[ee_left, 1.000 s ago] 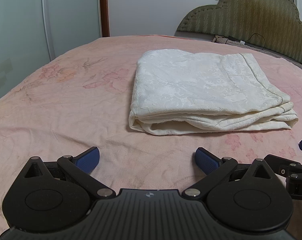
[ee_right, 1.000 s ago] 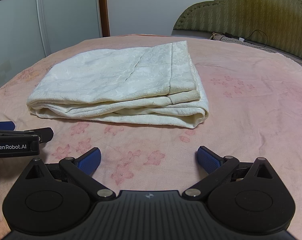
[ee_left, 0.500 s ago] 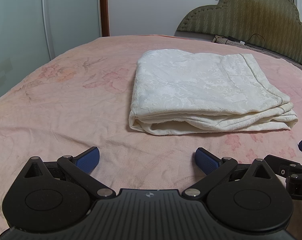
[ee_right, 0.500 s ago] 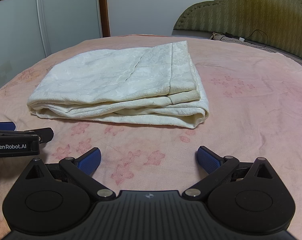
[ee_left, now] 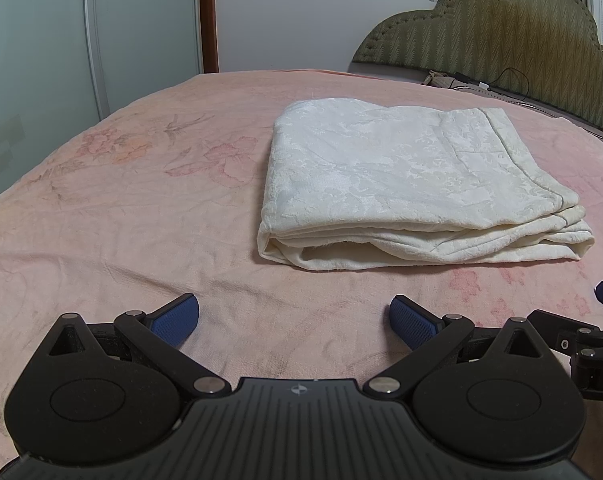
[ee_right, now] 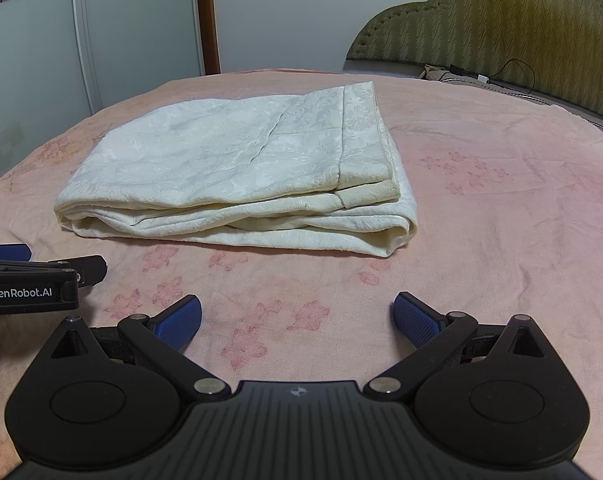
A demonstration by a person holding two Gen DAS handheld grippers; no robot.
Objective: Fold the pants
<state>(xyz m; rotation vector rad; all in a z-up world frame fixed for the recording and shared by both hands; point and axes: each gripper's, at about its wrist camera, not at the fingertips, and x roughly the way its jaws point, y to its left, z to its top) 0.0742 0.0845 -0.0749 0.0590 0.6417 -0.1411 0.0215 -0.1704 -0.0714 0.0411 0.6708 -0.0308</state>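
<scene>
Cream-white pants (ee_left: pixel 413 184) lie folded into a thick rectangle on the pink bed, their layered edges facing me. In the right wrist view the same pants (ee_right: pixel 241 176) sit left of centre. My left gripper (ee_left: pixel 293 320) hovers low over the blanket in front of the bundle, open, with nothing between its blue pads. My right gripper (ee_right: pixel 297 320) is also open and empty, a short way in front of the pants. Each gripper shows at the edge of the other's view: the right one (ee_left: pixel 597 320) and the left one (ee_right: pixel 29 276).
The pink floral blanket (ee_left: pixel 121 208) covers the whole bed. An olive padded headboard (ee_left: pixel 501 44) stands at the back right with a cable and charger (ee_right: pixel 485 78) by it. Pale wardrobe doors (ee_left: pixel 61 40) line the left wall.
</scene>
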